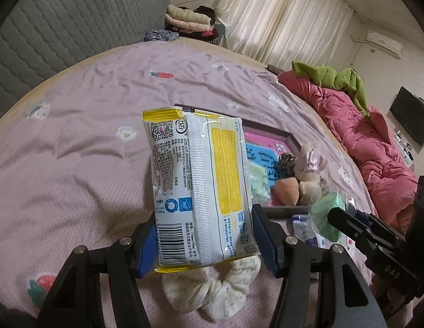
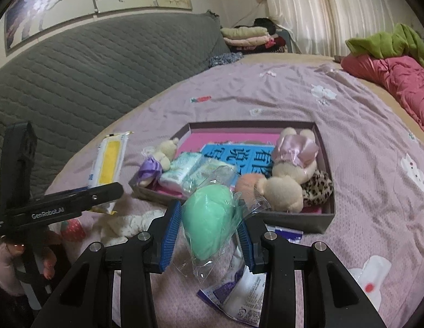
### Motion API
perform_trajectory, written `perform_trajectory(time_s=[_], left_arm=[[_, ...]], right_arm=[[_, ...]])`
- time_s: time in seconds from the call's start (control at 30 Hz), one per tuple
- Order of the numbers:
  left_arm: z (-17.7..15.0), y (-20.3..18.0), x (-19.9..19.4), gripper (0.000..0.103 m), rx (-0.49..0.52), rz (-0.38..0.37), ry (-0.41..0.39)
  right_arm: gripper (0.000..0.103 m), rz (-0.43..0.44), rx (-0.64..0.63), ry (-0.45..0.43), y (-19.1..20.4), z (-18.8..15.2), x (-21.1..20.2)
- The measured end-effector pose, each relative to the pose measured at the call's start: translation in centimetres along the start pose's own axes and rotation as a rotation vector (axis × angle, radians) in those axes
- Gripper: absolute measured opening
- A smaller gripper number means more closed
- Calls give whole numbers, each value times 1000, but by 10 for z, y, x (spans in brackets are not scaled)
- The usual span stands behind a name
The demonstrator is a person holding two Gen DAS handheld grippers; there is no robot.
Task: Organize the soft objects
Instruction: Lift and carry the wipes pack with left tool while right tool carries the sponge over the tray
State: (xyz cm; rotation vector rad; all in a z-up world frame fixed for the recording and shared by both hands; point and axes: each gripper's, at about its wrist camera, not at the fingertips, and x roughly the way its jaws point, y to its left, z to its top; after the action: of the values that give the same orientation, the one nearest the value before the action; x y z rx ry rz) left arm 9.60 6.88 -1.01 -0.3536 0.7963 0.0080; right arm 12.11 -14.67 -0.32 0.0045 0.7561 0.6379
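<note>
My left gripper (image 1: pixel 203 243) is shut on a white-and-yellow tissue pack (image 1: pixel 201 191), which it holds upright above the pink bedsheet. From the right wrist view this pack (image 2: pixel 108 164) hangs just left of an open grey box (image 2: pixel 294 218). My right gripper (image 2: pixel 209 235) is shut on a green sponge in clear wrap (image 2: pixel 209 221), just in front of the box's near wall. Inside the box lie a plush bear with a pink bow (image 2: pixel 288 175), a small bear (image 2: pixel 162 153), tissue packs (image 2: pixel 184 169), a leopard scrunchie (image 2: pixel 318 188) and a peach sponge (image 2: pixel 244 186).
A white scrunchie (image 1: pixel 212 289) lies on the sheet under the held pack. A purple-printed pack (image 2: pixel 239 295) lies below the right gripper. A pink quilt (image 1: pixel 362 142) with green cloth lines the bed's right side. The grey headboard (image 2: pixel 88 76) and folded clothes (image 2: pixel 247 37) stand behind.
</note>
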Motion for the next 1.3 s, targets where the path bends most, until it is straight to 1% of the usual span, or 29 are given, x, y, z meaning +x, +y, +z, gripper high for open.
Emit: perform_trajectory(time_s=[0.3,0.67,0.83,1.07,1.3], left_arm=[[21,-14,13,61,49,-22,-44],[39,-25,31,61,70,-54,-51],[44,-30,36,61,97,-60,-63],[47,-43,45,61,144,-61,-52],[46,-48,58,61,159,-62,-25]], right_arm=[[41,-7,14,-53,-3,14,-1],[41,-40,49,-111,-18,32,-1],[41,-45,45,-130,-19,41,4],[41,-50,44,-148,-23,52,10],[41,-45,43,-158,-28,63,17]])
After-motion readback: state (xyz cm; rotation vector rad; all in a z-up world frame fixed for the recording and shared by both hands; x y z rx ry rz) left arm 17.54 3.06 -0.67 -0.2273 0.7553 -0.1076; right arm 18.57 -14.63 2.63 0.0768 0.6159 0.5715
